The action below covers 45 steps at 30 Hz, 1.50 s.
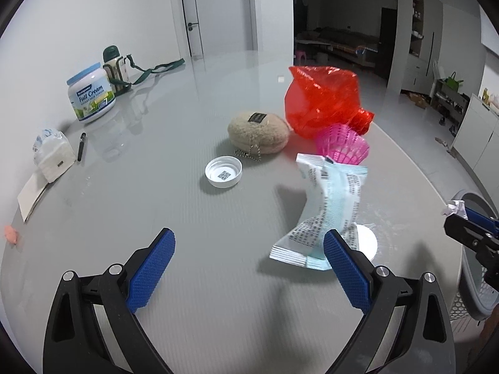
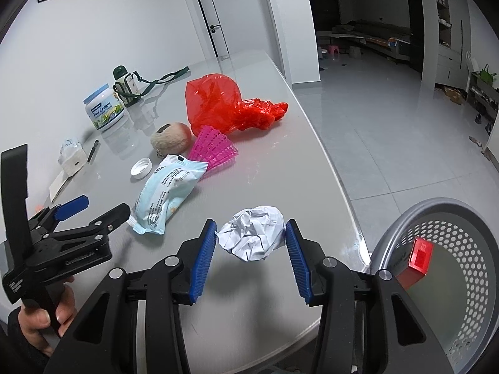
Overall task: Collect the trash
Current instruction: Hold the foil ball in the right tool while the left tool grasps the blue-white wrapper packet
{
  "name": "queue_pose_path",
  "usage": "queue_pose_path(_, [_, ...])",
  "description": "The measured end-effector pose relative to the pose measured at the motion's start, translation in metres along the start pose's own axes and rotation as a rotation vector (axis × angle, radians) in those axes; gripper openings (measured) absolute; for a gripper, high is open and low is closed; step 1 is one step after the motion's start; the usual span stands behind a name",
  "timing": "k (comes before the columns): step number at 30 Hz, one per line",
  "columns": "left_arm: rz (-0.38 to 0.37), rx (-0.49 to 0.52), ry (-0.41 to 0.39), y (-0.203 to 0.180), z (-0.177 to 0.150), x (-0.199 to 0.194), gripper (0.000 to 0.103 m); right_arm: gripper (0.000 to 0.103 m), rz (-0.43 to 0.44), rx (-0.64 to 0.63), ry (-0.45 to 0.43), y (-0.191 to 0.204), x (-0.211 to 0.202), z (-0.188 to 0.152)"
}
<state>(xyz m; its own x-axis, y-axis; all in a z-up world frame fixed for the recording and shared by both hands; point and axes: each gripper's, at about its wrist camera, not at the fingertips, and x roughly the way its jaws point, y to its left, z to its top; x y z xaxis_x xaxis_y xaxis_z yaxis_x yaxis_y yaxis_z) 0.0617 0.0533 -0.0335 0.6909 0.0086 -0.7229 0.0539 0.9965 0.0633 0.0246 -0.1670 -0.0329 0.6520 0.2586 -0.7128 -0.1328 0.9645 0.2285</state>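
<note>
Right gripper clamped on crumpled paper ball, lifted off grey table, beside perforated waste basket. Basket holds red box; ball not yet dropped in. Left gripper wide apart, empty, near blue snack wrapper. Left to collect, likely: wrapper, red plastic bag, white cap.

The white milk powder jar with the pale blue lid is showing "Full Cream" in green letters on its label; the smaller brand line above it is too small to read. The crumpled pale blue wrapper is carrying rows of black print, too blurred to read. The upturned white cap is showing a black square code inside.
</note>
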Motion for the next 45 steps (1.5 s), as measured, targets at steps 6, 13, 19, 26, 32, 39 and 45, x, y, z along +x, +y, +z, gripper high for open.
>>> queue_pose_path(6, [-0.030,0.007,-0.015,-0.008,0.005,-0.004,0.095,0.044,0.015,0.022,-0.007,-0.009,-0.004,-0.004])
queue_pose_path(13, [-0.061,0.035,0.011,-0.031,0.012,0.011,0.095,0.044,0.021,0.057,-0.010,-0.024,-0.006,-0.010])
queue_pose_path(19, [-0.076,0.053,0.038,-0.049,0.019,0.029,0.095,0.044,0.020,0.068,-0.020,-0.030,-0.010,-0.010])
queue_pose_path(26, [-0.099,0.056,0.090,-0.056,0.021,0.048,0.070,0.045,0.019,0.084,-0.026,-0.037,-0.012,-0.011])
queue_pose_path(32, [-0.136,0.054,0.104,-0.057,0.017,0.047,0.050,0.045,0.022,0.088,-0.021,-0.039,-0.014,-0.013])
queue_pose_path(39, [-0.146,0.071,0.067,-0.061,0.015,0.028,0.046,0.045,0.017,0.087,-0.025,-0.038,-0.016,-0.013])
queue_pose_path(45, [-0.175,0.079,0.052,-0.066,0.014,0.017,0.044,0.044,0.006,0.098,-0.032,-0.042,-0.023,-0.018])
